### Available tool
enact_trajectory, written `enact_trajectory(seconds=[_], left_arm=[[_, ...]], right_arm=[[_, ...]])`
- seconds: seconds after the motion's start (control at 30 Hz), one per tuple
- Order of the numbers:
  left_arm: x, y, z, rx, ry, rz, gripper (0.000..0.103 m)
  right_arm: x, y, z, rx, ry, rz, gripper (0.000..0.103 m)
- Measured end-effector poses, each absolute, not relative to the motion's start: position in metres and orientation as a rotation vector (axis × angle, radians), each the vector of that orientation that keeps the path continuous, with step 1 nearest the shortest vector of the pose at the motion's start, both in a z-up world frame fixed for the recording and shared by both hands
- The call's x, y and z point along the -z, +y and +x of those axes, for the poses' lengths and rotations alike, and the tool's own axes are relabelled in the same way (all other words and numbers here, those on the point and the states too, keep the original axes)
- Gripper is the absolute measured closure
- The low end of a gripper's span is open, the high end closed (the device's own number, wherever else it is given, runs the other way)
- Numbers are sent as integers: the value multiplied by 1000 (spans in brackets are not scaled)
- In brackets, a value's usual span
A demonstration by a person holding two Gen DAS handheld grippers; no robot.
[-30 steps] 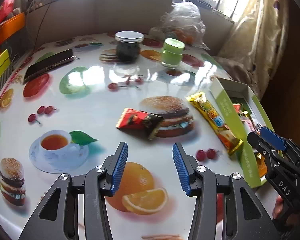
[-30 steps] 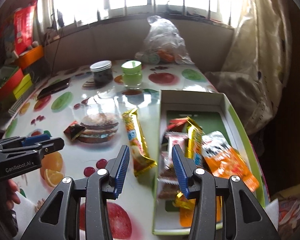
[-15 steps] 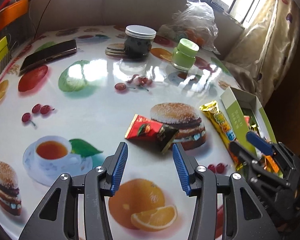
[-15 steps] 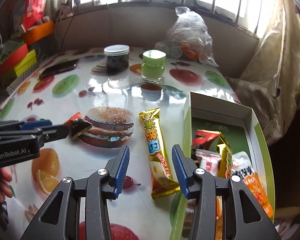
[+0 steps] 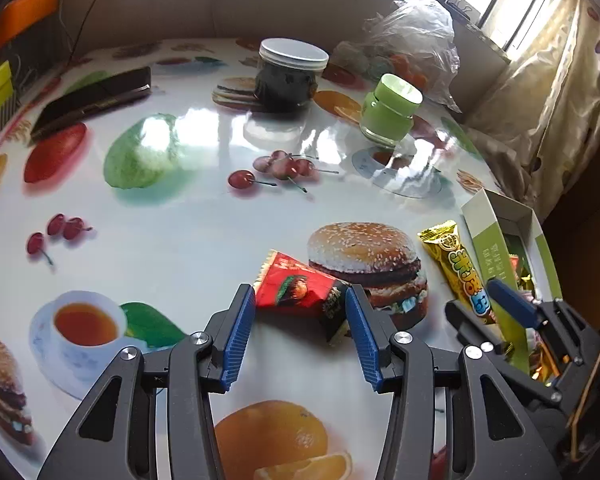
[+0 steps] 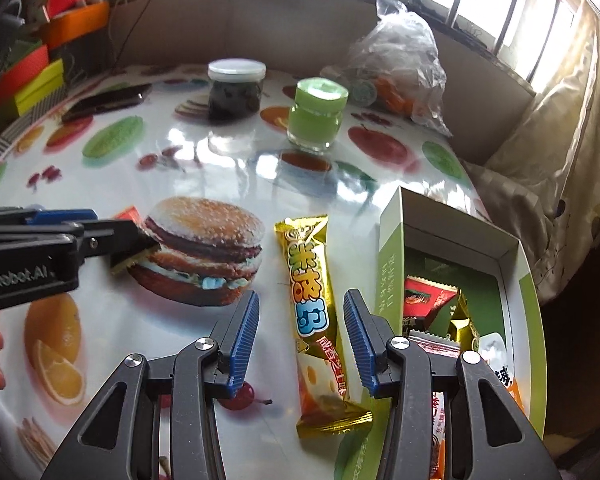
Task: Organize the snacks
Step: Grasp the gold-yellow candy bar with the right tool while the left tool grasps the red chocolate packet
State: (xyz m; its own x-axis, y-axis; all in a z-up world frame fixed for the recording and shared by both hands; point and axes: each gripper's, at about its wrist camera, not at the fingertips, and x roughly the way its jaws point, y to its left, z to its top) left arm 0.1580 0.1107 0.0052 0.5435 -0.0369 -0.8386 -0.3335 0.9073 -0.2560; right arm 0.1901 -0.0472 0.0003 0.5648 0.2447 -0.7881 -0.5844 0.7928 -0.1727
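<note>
A small red and black snack packet lies on the printed tablecloth beside the burger picture. My left gripper is open, its fingertips on either side of the packet's near edge. A long gold snack bar lies on the table left of the green and white box, which holds several wrapped snacks. My right gripper is open, its fingers straddling the gold bar's middle. The gold bar and the box also show in the left wrist view, with the right gripper over them.
At the back stand a dark jar with a white lid, a green jar and a clear plastic bag of goods. A black phone lies at the back left. Coloured boxes line the left edge.
Both grippers have moved forward and down. The left one has closed in on the red packet, the right one has shifted left from the box to straddle the gold bar.
</note>
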Motion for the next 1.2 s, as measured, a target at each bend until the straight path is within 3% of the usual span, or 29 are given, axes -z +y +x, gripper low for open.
enact_trajectory(seconds=[0.77, 1.1, 1.2], left_arm=[[-3, 132, 138, -215, 977, -384, 55], [-3, 142, 129, -223, 958, -391, 55], [-3, 142, 128, -228, 957, -387, 59]], right_arm=[[3, -34, 184, -626, 946, -297, 60], [3, -26, 176, -631, 935, -298, 81], [3, -26, 173, -621, 928, -293, 82]])
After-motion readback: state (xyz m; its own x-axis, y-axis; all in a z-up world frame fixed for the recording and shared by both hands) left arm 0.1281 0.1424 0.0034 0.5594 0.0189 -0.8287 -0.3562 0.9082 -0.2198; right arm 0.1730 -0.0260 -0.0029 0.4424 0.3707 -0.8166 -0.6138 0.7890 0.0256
